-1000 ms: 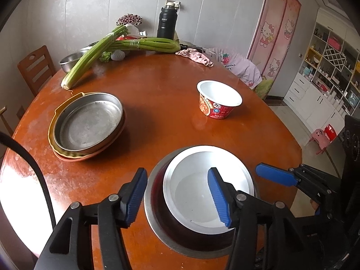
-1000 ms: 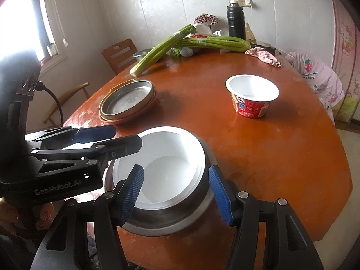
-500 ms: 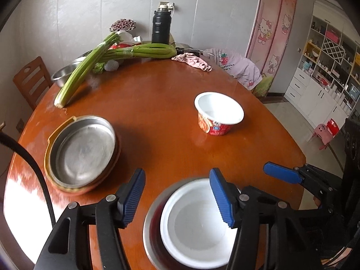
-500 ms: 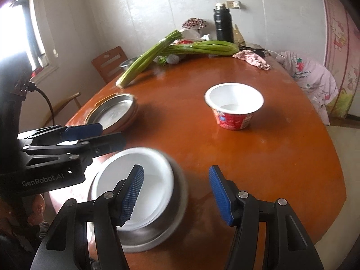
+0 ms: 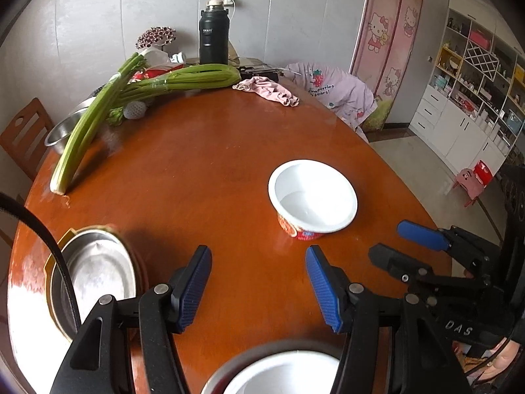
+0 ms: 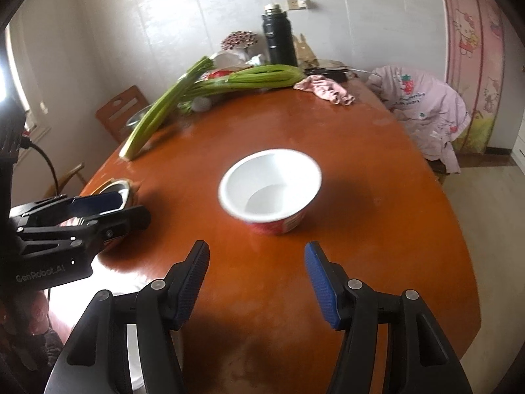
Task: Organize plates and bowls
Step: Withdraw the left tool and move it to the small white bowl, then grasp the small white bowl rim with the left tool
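Observation:
A red-and-white paper bowl [image 5: 313, 197] [image 6: 270, 187] stands empty on the round wooden table, just ahead of both grippers. My left gripper [image 5: 257, 282] is open over bare wood, nothing between its blue pads. My right gripper [image 6: 257, 279] is open too, with the paper bowl a short way beyond its fingertips. A white bowl nested in a steel bowl [image 5: 279, 374] shows at the bottom edge of the left wrist view. A steel plate on a stack of coloured plates [image 5: 95, 279] lies to the left, partly hidden by the left gripper [image 6: 98, 210] in the right wrist view.
Celery stalks [image 5: 98, 121], a black flask [image 5: 213, 37], a pink cloth [image 5: 269, 90] and a steel bowl [image 5: 62, 128] crowd the table's far side. A wooden chair [image 5: 23, 131] stands left, and a chair draped with a pink garment [image 6: 423, 105] stands right. The table edge [image 6: 459, 229] curves close on the right.
Both grippers have moved forward over the table, away from the nested white and steel bowls and toward the paper bowl. The nested bowls have slid down to the views' bottom edge.

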{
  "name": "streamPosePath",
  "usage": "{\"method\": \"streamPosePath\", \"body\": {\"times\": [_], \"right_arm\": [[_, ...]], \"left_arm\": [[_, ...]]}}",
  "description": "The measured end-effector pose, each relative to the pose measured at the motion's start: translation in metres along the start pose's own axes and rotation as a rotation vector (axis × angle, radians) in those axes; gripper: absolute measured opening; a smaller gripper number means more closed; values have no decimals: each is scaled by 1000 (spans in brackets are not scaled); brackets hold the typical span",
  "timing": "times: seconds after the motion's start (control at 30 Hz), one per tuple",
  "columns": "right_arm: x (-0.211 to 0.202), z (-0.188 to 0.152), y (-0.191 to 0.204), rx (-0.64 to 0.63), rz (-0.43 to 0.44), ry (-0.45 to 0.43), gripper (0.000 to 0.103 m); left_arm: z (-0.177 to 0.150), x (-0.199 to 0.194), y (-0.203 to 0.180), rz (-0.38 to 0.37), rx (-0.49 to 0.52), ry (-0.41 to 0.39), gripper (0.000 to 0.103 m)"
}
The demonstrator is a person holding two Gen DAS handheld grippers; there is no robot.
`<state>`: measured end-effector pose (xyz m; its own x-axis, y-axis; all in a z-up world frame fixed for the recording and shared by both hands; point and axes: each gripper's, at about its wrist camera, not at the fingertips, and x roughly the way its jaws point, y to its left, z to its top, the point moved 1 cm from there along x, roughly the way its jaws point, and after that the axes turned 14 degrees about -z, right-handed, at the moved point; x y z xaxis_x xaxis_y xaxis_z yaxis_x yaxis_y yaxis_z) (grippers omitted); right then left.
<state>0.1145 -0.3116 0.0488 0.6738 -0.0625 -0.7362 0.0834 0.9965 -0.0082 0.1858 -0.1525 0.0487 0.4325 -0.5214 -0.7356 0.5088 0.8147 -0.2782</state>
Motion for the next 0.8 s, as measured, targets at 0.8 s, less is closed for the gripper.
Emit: {"method": "streamPosePath", "body": {"times": [0.8], "right_arm": [[96,45,-2,-52,-35,145,62]], "left_arm": [[34,69,24,-36,-36,119,59]]}}
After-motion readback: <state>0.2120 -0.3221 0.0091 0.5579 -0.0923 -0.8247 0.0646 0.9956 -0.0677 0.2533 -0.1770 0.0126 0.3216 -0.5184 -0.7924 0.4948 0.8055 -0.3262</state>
